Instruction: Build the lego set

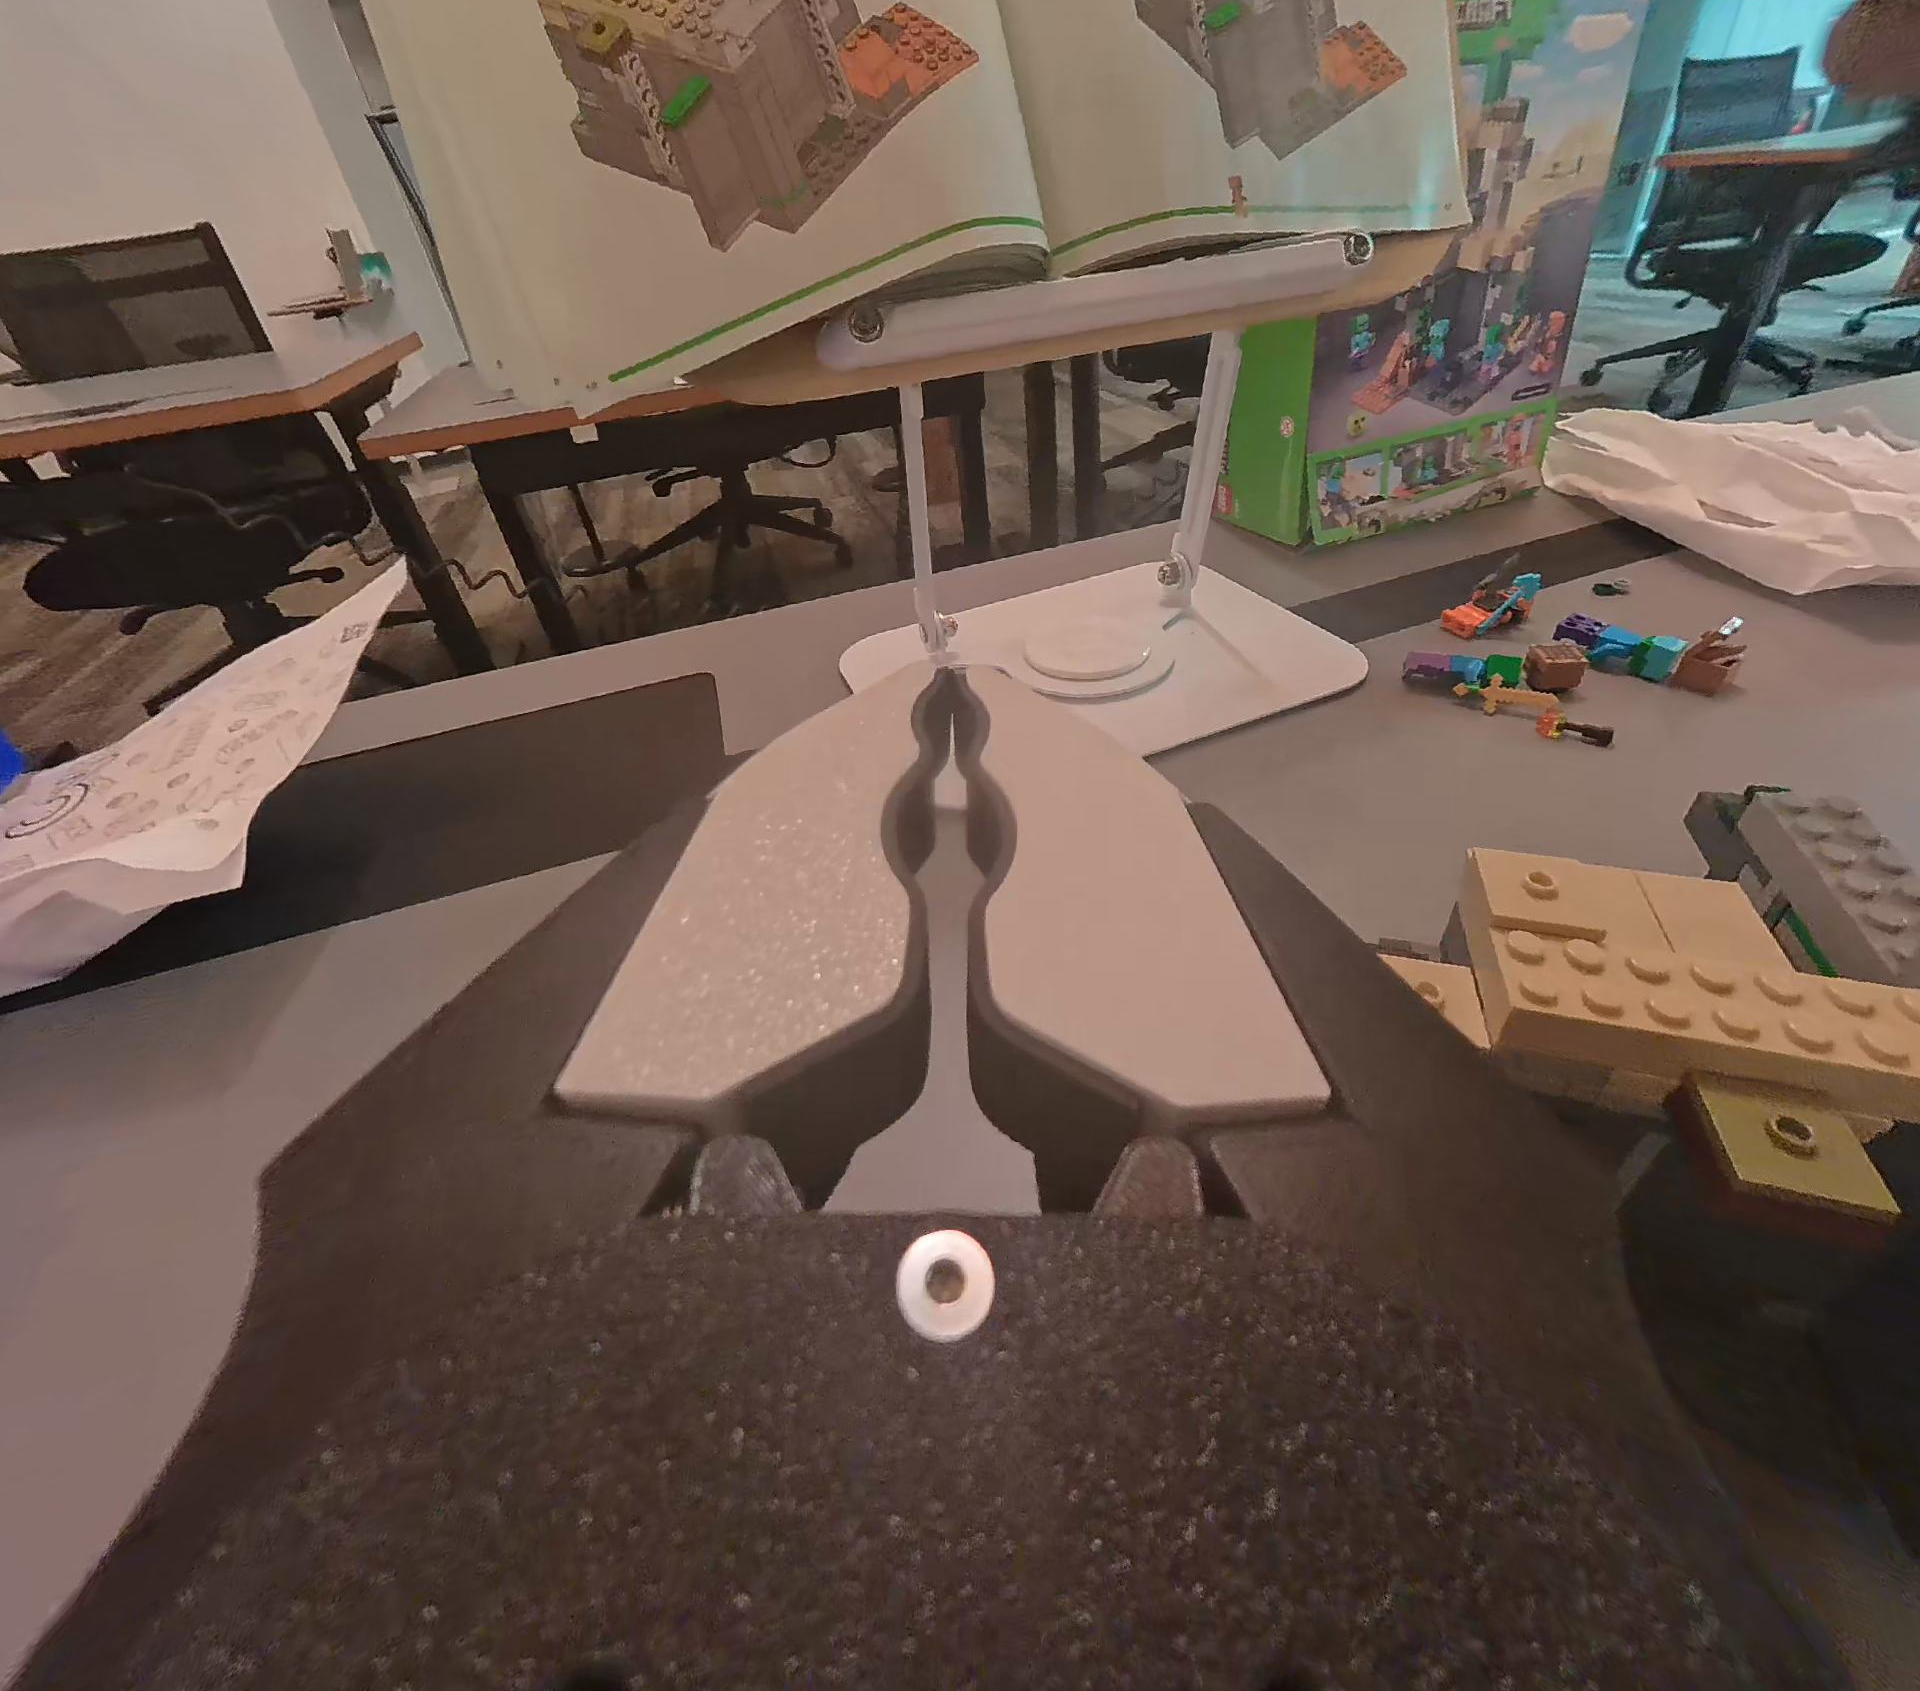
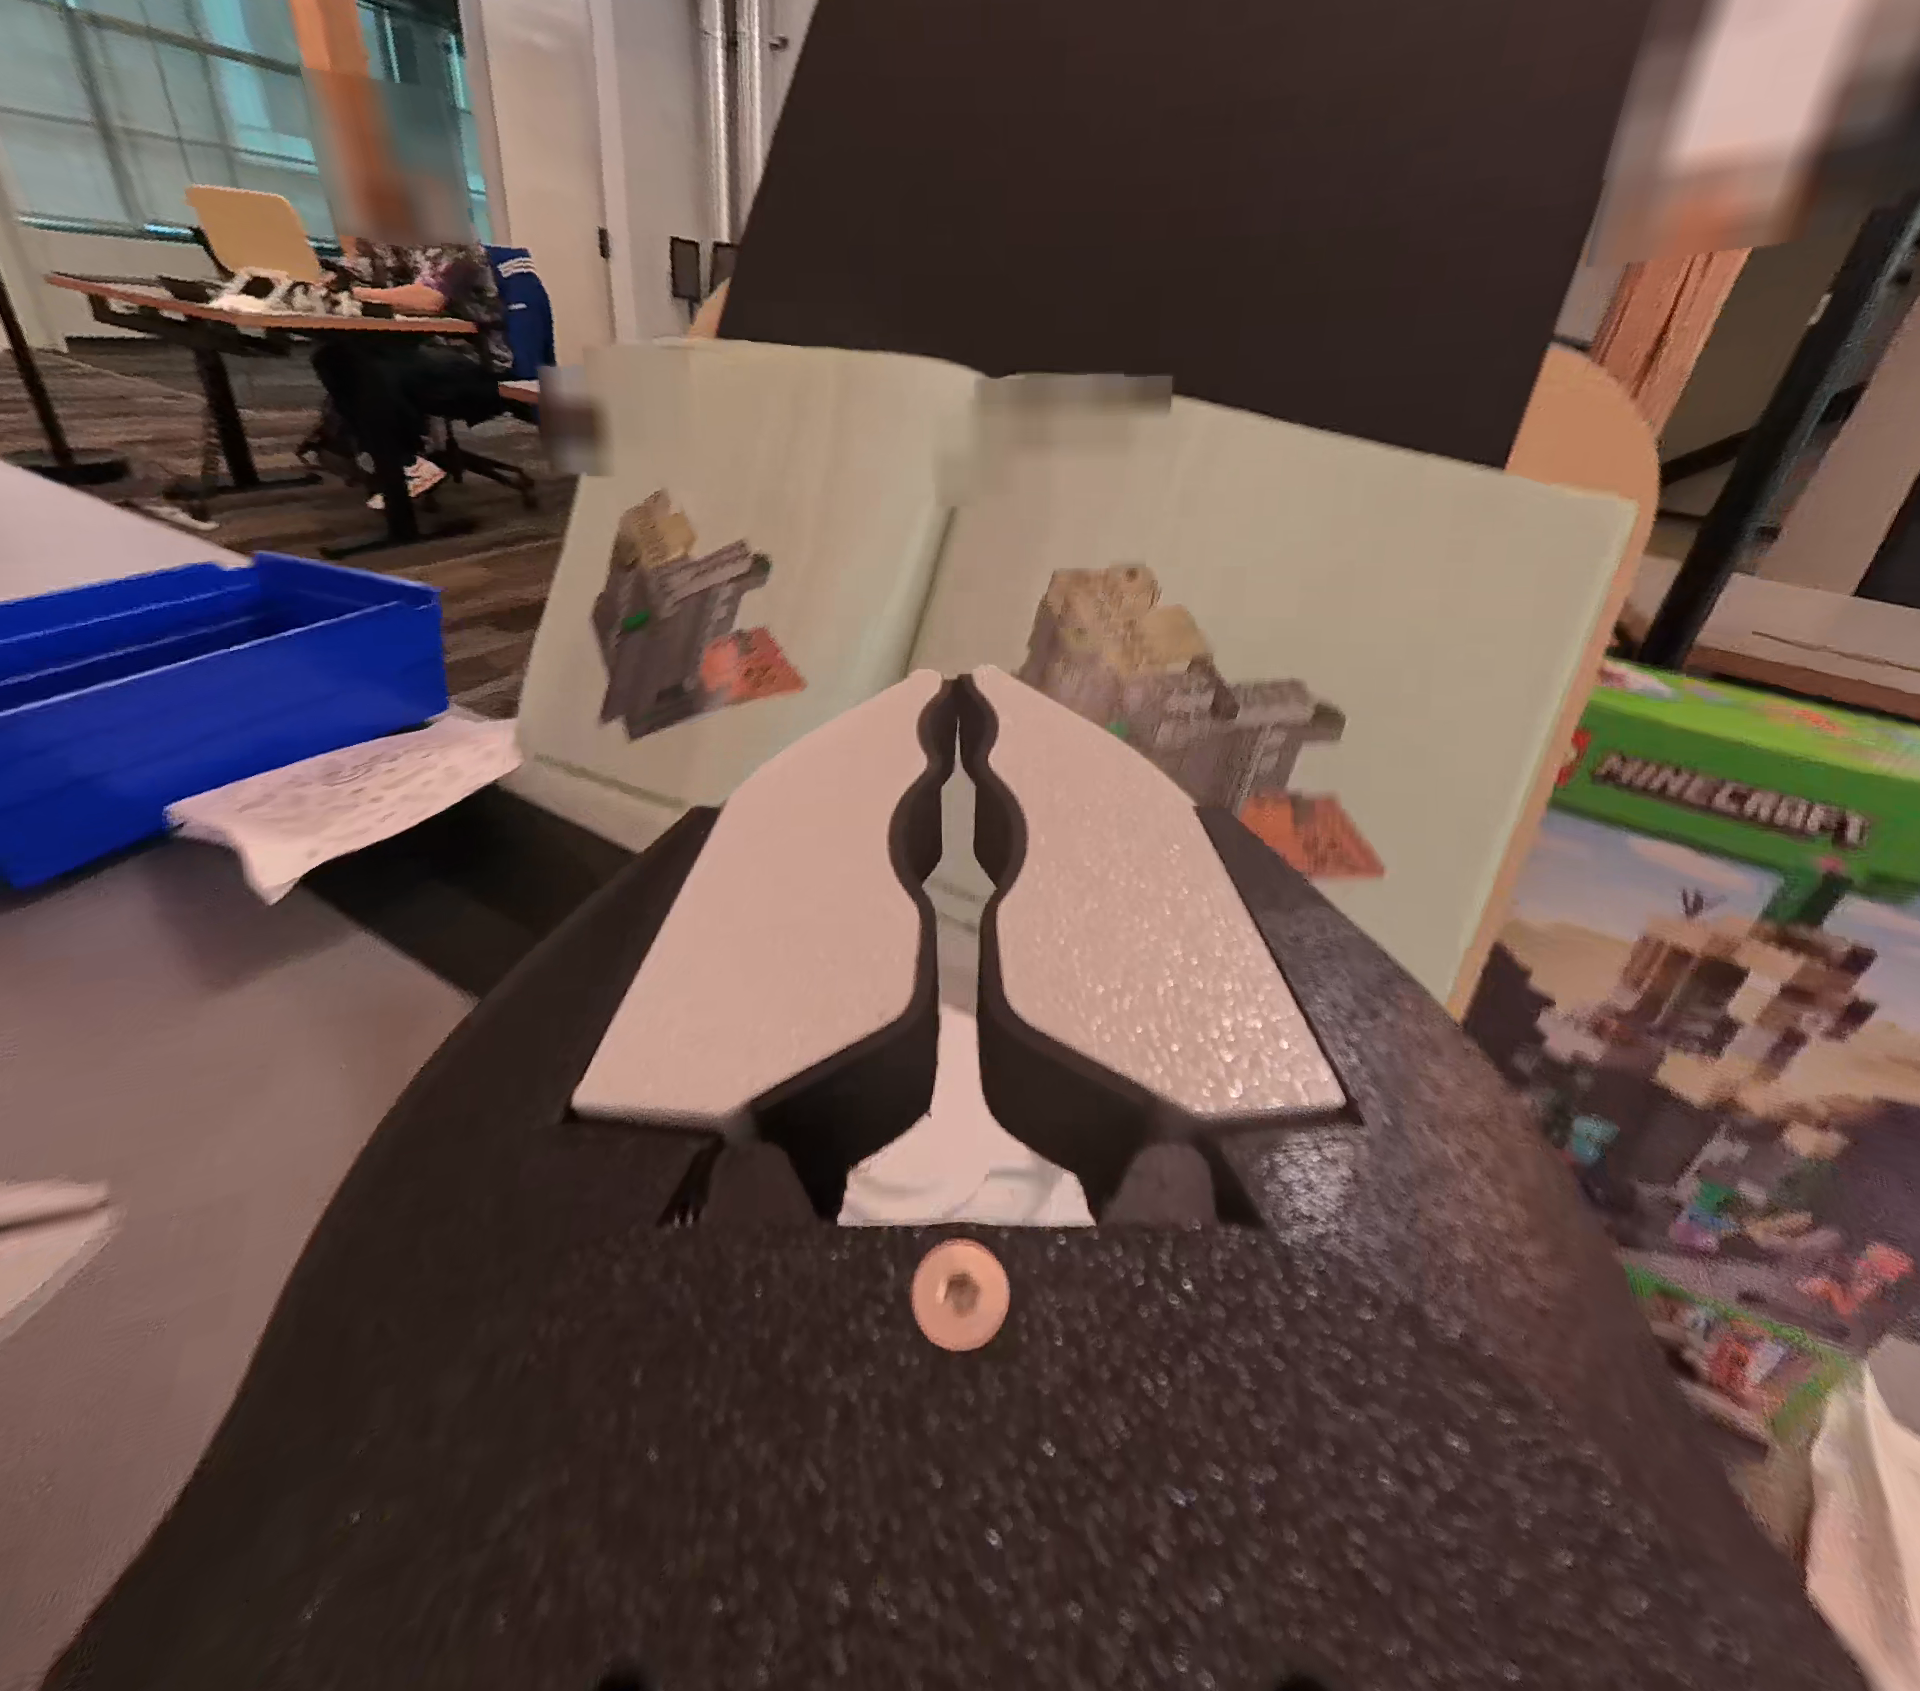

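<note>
Two tongs are seen, left tongs (image 1: 951, 691) and right tongs (image 2: 958, 685), each pressed together on nothing. A part-built brick model (image 1: 1662, 997) lies on the desk (image 1: 1403, 810) to the right of the left tongs. An open instruction booklet (image 1: 790, 83) is propped on a white stand (image 1: 1247, 665); loose toy figures (image 1: 1558, 665), a green box (image 1: 1434, 415), crumpled paper (image 1: 1745, 488) and a blue bin (image 2: 208, 685) are noted around it.

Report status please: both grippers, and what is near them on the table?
Left gripper shut, empty, over grey table; tan brick model at its right. Right gripper shut, empty, facing open instruction booklet. Nothing between either jaws.
</note>
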### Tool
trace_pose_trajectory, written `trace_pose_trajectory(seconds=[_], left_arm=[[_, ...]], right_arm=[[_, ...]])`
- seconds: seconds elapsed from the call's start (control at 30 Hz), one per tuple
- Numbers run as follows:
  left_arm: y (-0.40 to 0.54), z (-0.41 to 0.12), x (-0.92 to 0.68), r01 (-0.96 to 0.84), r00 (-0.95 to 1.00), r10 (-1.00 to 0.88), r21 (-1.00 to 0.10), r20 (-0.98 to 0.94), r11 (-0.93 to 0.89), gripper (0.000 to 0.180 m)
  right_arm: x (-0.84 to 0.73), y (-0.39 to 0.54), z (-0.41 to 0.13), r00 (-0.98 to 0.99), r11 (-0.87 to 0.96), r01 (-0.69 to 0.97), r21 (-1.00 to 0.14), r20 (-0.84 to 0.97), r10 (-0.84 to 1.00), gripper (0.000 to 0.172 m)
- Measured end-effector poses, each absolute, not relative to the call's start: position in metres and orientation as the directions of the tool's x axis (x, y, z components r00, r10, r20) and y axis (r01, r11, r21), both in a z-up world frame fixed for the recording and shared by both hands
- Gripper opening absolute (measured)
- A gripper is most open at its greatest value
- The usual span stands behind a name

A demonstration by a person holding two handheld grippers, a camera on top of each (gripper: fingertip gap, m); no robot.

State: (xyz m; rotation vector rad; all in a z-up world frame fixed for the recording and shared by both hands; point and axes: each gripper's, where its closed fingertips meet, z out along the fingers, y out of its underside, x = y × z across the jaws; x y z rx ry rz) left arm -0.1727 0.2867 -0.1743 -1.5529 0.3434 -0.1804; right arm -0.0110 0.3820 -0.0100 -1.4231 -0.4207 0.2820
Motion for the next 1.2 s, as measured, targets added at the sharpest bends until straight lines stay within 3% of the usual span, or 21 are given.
trace_pose_trajectory(seconds=[0.2, 0.37, 0.5, 0.63, 0.77, 0.9, 1.03, 1.2], left_arm=[[0.279, -0.162, -0.163, -0.121, 0.932, -0.338, -0.991, -0.132, 0.054, 0.0], [0.258, -0.121, -0.152, -0.098, 0.903, -0.408, -0.99, -0.133, 0.105, 0.0], [0.226, -0.063, -0.184, -0.1, 0.898, -0.414, -0.985, -0.151, 0.143, 0.0], [0.213, -0.043, -0.287, -0.206, 0.933, -0.289, -0.977, -0.213, 0.054, 0.0], [0.227, -0.09, -0.427, -0.171, 0.981, -0.132, -0.946, -0.139, -0.275, 0.022], [0.235, -0.179, -0.524, -0.096, 0.993, 0.003, -0.809, -0.12, -0.581, 0.026], [0.243, -0.254, -0.55, -0.02, 0.998, 0.024, -0.67, -0.057, -0.742, 0.026], [0.264, -0.284, -0.552, 0.11, 0.994, 0.075, -0.62, 0.082, -0.777, 0.028]], right_arm=[[-0.001, 0.305, -0.075, 0.861, 0.042, 0.089, -0.995, 0.098, 0.498, 0.0], [0.012, 0.263, -0.121, 0.869, -0.008, 0.08, -0.997, 0.066, 0.49, 0.0], [0.015, 0.248, -0.137, 0.869, -0.011, 0.068, -0.998, 0.054, 0.492, 0.0], [0.018, 0.244, -0.138, 0.856, -0.024, 0.059, -0.998, 0.038, 0.515, 0.0], [0.018, 0.242, -0.14, 0.839, -0.042, 0.035, -0.998, 0.007, 0.544, 0.0], [0.013, 0.24, -0.144, 0.826, -0.041, 0.049, -0.998, 0.018, 0.564, 0.0], [0.013, 0.237, -0.145, 0.819, -0.039, 0.056, -0.998, 0.024, 0.574, 0.0], [0.017, 0.237, -0.139, 0.82, -0.036, 0.032, -0.999, 0.005, 0.572, 0.0]])
